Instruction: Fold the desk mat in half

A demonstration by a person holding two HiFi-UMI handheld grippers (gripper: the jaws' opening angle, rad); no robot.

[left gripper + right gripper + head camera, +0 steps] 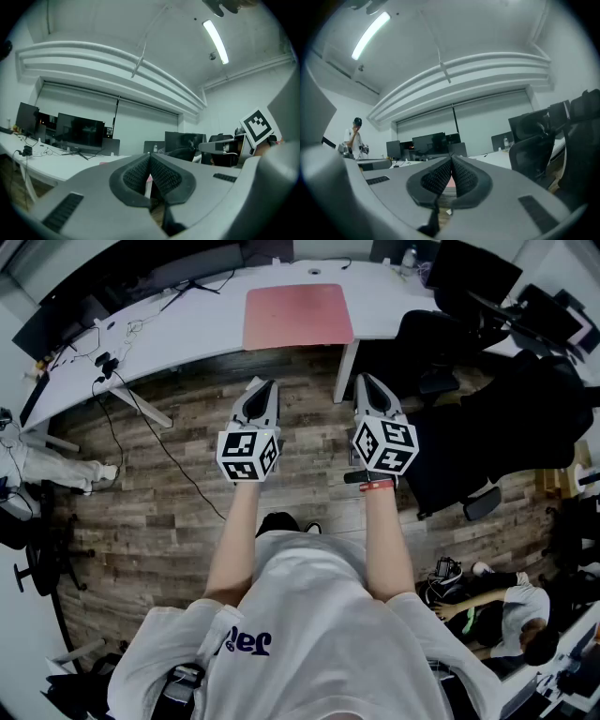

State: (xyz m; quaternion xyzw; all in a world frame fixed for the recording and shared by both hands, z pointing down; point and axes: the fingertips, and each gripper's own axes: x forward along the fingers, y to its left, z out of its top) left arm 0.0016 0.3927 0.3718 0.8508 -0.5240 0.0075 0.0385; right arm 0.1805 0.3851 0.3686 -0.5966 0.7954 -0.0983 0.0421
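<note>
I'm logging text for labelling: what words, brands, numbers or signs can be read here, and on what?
Shirt: dark blue lettering, partly hidden in a fold, not readable.
Cubes on left gripper and right gripper: square marker patterns, no words.
Nothing else legible.

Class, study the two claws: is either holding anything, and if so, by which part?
Nothing is held. The left claw and the right claw are both shut and empty, in front of the desk; the pink mat lies flat on it, untouched.
</note>
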